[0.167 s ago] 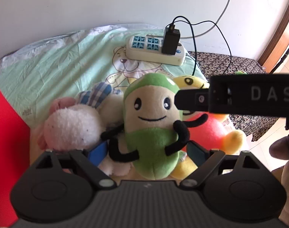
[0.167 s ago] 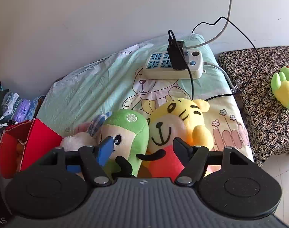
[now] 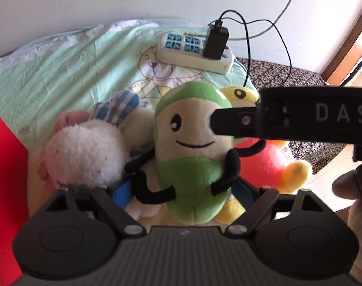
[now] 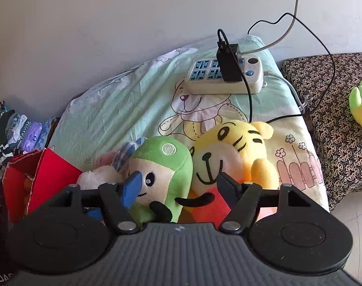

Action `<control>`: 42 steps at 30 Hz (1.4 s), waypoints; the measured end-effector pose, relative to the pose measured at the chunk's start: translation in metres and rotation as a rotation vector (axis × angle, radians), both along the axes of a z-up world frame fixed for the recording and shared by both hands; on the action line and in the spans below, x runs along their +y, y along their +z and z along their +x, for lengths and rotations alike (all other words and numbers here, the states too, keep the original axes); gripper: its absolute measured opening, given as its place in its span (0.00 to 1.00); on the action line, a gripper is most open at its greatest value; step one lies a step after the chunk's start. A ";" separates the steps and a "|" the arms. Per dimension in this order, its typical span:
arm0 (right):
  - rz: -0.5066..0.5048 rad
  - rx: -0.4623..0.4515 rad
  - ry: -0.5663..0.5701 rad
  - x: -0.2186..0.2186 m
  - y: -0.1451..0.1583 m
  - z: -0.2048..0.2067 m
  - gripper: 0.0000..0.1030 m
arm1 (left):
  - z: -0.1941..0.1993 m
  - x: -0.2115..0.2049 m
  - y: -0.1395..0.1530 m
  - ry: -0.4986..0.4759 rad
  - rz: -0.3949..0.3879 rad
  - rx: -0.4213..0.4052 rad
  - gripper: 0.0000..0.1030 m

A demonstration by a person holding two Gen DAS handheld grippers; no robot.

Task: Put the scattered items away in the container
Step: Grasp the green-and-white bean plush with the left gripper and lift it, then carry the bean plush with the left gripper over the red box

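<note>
My left gripper (image 3: 183, 190) straddles the green plush (image 3: 193, 157) at the bed's (image 3: 62, 71) near edge, jaws apparently just slack; my right gripper (image 4: 176, 188) hangs spread, ready for the red box (image 4: 47, 169).

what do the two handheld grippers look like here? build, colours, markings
Both match: matte black, a ribbed grey-black body, two round discs and angled linkage arms with silver pivot pins. Left gripper and right gripper have black fingers with blue pads. Seen from the left wrist view, the right one's side housing carries white letters "DAS". No cables or sleeves are visible.
</note>
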State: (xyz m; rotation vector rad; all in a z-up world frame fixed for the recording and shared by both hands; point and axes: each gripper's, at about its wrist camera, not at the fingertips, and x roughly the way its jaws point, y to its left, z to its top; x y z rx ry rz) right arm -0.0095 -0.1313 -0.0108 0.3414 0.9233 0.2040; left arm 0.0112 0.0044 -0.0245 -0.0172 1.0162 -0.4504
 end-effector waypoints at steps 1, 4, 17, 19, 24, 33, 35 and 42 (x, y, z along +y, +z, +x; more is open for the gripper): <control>0.005 0.009 0.006 0.001 -0.003 0.001 0.70 | 0.000 0.000 -0.001 -0.005 -0.003 -0.009 0.80; 0.010 0.009 0.005 0.006 -0.008 0.004 0.71 | 0.001 -0.001 -0.005 -0.004 0.008 -0.008 0.76; 0.133 -0.003 0.039 -0.001 -0.018 0.006 0.55 | -0.010 -0.008 -0.003 -0.041 0.044 -0.096 0.62; 0.137 -0.006 0.036 -0.001 -0.019 0.006 0.56 | -0.011 -0.012 -0.003 -0.040 0.062 -0.090 0.61; 0.143 -0.002 0.029 0.001 -0.021 0.009 0.61 | -0.010 -0.012 -0.002 -0.034 0.063 -0.096 0.61; 0.171 -0.116 0.075 -0.004 0.006 -0.023 0.53 | -0.041 -0.002 0.032 -0.051 -0.009 -0.199 0.60; 0.192 -0.153 0.072 -0.006 0.016 -0.030 0.53 | -0.047 -0.003 0.045 -0.048 -0.011 -0.237 0.60; 0.218 -0.233 0.115 0.016 0.046 -0.038 0.53 | -0.061 0.025 0.075 0.000 -0.004 -0.316 0.60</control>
